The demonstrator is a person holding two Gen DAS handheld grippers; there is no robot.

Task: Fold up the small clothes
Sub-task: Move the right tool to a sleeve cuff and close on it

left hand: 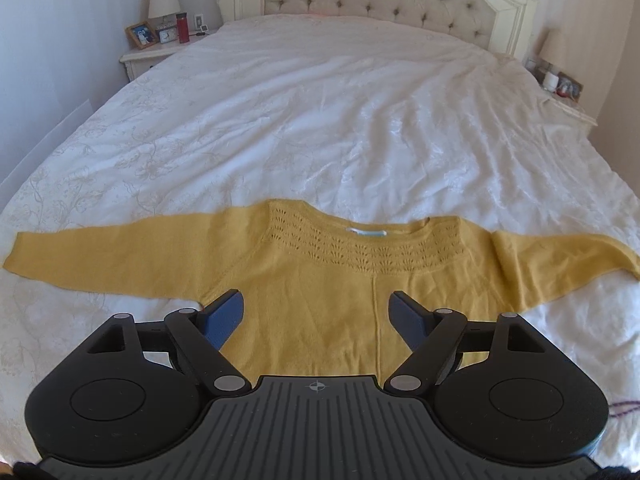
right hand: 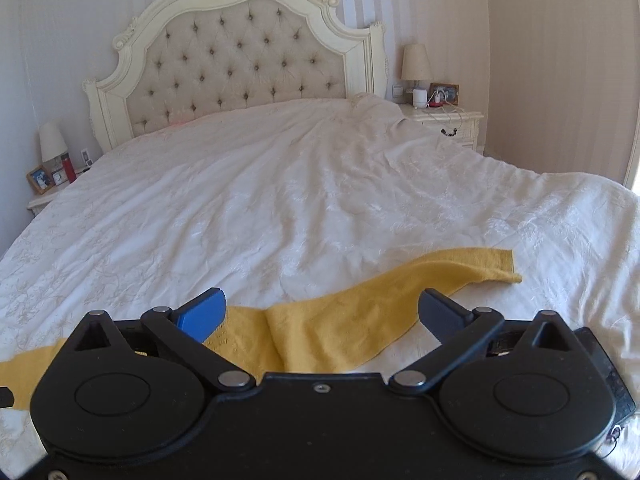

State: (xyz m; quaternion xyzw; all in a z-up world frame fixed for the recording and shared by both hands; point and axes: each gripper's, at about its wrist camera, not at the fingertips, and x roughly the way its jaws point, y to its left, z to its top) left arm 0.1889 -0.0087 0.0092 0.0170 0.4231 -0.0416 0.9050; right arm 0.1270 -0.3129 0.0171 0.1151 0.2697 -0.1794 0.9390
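A mustard-yellow knit sweater [left hand: 320,272] lies flat on the white bedspread [left hand: 320,120], neckline away from me, both sleeves spread out to the sides. My left gripper [left hand: 316,308] is open and empty, hovering over the sweater's chest. In the right wrist view the sweater's right sleeve [right hand: 400,292] runs out to the right, its cuff [right hand: 504,266] on the bedspread [right hand: 280,200]. My right gripper [right hand: 324,308] is open and empty, above the sleeve near the shoulder.
A tufted cream headboard [right hand: 240,64] stands at the far end. A nightstand with a lamp, a photo frame and a red bottle [left hand: 183,27] is at the left; another nightstand [right hand: 448,118] with a lamp is at the right.
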